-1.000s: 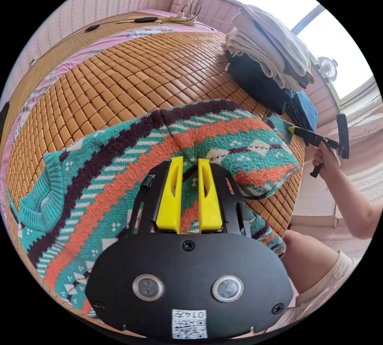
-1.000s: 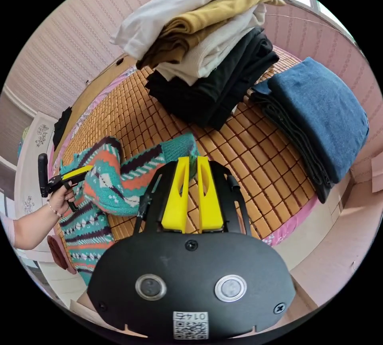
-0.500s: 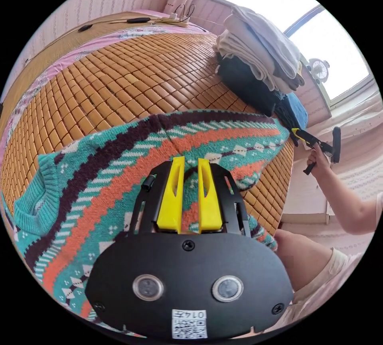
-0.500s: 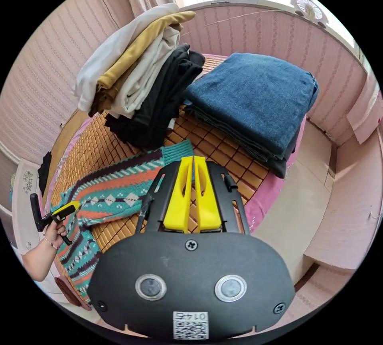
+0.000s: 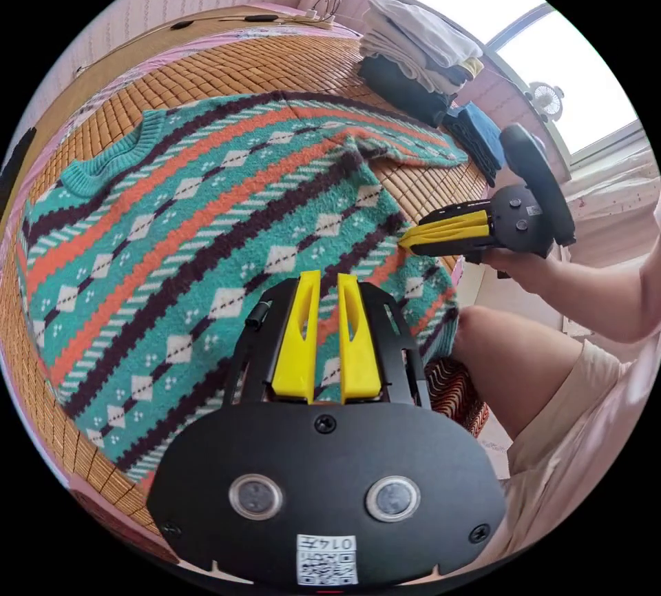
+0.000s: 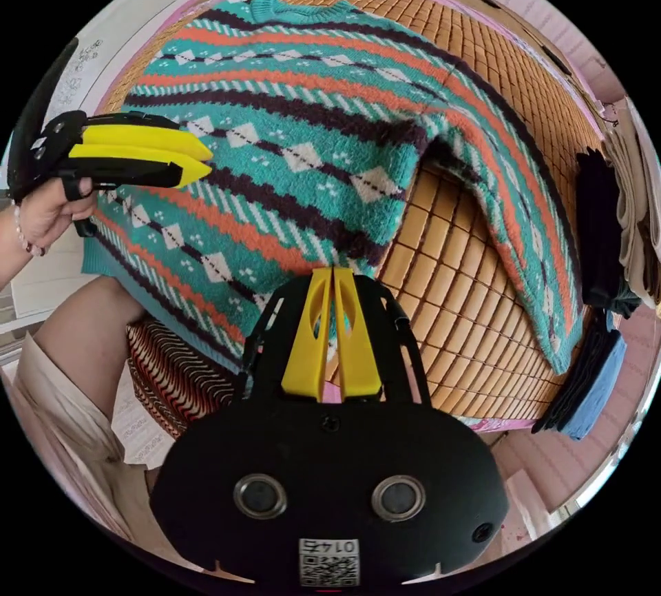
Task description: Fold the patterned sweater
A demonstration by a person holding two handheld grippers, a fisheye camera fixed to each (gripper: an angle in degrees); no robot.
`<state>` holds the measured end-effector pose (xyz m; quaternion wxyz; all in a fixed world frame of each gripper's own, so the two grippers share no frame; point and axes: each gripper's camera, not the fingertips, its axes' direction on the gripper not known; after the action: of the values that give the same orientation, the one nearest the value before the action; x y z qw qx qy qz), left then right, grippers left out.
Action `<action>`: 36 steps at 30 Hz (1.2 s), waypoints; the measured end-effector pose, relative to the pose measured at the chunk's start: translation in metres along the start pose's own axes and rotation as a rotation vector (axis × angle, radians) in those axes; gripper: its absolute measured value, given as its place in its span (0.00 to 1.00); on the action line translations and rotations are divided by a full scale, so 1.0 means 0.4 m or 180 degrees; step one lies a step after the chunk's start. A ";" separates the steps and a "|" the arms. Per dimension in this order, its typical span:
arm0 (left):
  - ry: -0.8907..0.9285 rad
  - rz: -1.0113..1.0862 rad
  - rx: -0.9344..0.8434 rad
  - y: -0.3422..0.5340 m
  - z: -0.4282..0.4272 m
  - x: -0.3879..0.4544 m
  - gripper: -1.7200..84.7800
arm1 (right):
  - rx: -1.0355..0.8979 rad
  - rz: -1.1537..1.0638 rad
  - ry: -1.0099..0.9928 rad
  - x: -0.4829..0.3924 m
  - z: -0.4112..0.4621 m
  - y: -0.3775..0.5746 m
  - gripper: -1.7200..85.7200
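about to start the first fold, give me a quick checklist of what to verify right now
1. Sweater lies face up on the bamboo mat: ok.
2. Body spread flat: ok.
3. Sleeve smoothed out: not ok, it humps up off the mat.
4. Left gripper free of cloth: ok, jaws slightly apart.
5. Right gripper free: ok, jaws shut on nothing.
6. Hem fully on the bed: not ok, it hangs over the edge.

Bright daylight; window [image 5: 551, 38] blown out to white in left gripper view, small fan [image 5: 544, 98] on its sill hazed by glare. Soft shadow under raised sleeve fold of patterned sweater [image 6: 330, 114] on bamboo mat [image 6: 454, 265] in right gripper view. Strong fisheye bending toward the black surround. Focus sharp, no motion blur
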<state>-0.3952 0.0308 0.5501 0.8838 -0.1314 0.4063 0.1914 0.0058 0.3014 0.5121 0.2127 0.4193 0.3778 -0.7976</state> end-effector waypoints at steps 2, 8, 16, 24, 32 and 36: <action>-0.0125 -0.0212 0.0021 0.047 -0.047 -0.032 0.06 | 0.0109 -0.0118 0.0126 -0.026 0.016 -0.014 0.01; -0.0620 -0.1099 0.0326 0.198 -0.255 -0.169 0.02 | -0.0418 -0.0454 0.0293 -0.091 0.087 -0.150 0.01; -0.0781 -0.1724 0.0291 0.344 -0.345 -0.244 0.01 | -0.0747 -0.0612 0.0520 -0.164 0.179 -0.271 0.01; -0.0452 -0.2110 0.0744 0.374 -0.524 -0.233 0.01 | -0.0930 -0.0776 0.0476 -0.176 0.214 -0.383 0.01; -0.0914 -0.2596 0.1746 0.420 -0.844 -0.324 0.01 | 0.0418 -0.1307 0.0400 -0.301 0.057 -0.777 0.08; -0.0609 -0.2881 0.1943 0.401 -0.921 -0.429 0.01 | 0.1180 -0.1865 0.0163 -0.475 0.063 -1.084 0.15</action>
<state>-0.8151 -0.0087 0.4357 0.9087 -0.0128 0.2642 -0.3228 -0.1855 0.5566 0.8629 -0.1146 0.3444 0.3360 -0.8691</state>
